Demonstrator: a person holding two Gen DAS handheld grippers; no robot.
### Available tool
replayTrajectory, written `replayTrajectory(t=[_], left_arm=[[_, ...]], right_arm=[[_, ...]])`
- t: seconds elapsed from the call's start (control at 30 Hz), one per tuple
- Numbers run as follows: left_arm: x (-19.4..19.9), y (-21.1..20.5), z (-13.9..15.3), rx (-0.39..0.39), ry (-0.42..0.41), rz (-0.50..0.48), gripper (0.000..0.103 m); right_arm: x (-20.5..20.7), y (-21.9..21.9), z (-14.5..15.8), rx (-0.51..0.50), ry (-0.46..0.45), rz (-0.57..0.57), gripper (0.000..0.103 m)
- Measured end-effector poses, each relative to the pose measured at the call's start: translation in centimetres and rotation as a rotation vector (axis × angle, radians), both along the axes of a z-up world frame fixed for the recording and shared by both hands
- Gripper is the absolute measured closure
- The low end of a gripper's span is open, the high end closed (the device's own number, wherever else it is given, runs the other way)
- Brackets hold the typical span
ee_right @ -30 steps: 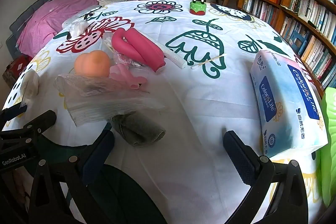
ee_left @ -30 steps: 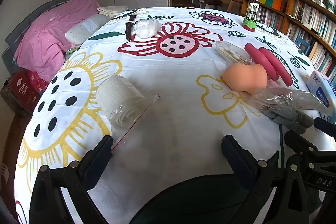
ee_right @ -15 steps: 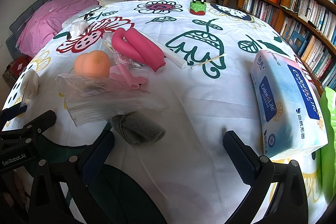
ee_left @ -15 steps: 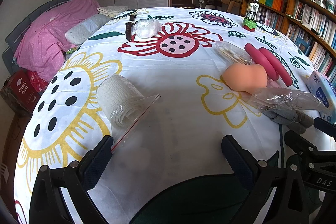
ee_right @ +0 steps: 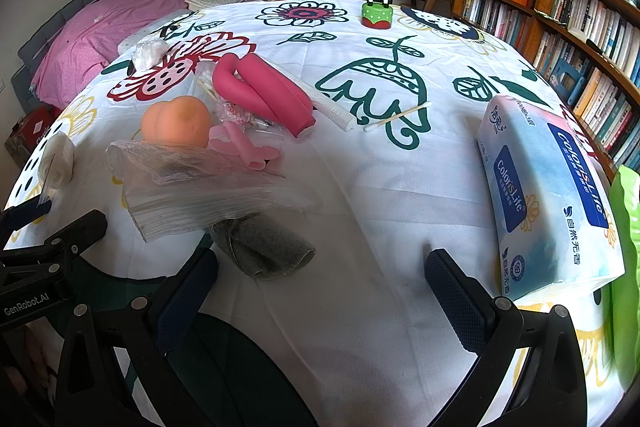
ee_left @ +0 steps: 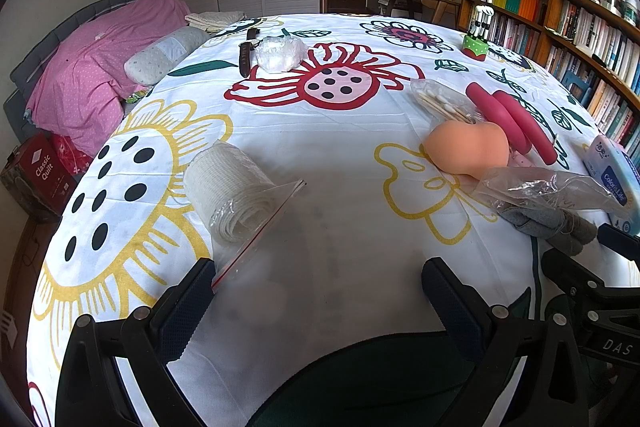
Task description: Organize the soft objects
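We note both claws spread wide, empty: left gripper (ee_left: pixel 318 287) just behind bagged gauze roll (ee_left: pixel 232 187); right gripper (ee_right: pixel 320 277) beside grey cloth (ee_right: pixel 264 247).

The counter's cloth (ee_left: pixel 340 155) is white, printed with yellow, red and dark green flowers. On it lie a peach-orange ball (ee_left: pixel 466 149), a deep pink foam tube (ee_right: pixel 264 89), a grey cloth (ee_right: pixel 266 253), a white gauze roll (ee_left: pixel 230 189) and a blue-and-white tissue pack (ee_right: pixel 544 195).
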State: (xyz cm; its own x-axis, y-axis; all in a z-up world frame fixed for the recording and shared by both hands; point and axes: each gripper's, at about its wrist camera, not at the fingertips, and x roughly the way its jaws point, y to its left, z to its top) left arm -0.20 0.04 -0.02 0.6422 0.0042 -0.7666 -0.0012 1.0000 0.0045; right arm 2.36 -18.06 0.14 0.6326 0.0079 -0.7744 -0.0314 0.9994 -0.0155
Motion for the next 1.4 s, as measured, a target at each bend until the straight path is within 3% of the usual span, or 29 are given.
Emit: replayTrajectory(t=[1.23, 1.4], left_arm=[[0.0, 0.0, 0.0, -0.001, -0.001, 0.0, 0.0], [0.0, 0.0, 0.0, 0.0, -0.001, 0.001, 0.0]], right_arm=[[0.0, 0.0, 0.0, 0.0, 0.0, 0.002, 0.0], [-1.3, -0.4, 0.4, 0.02, 0.0, 0.052, 0.0]])
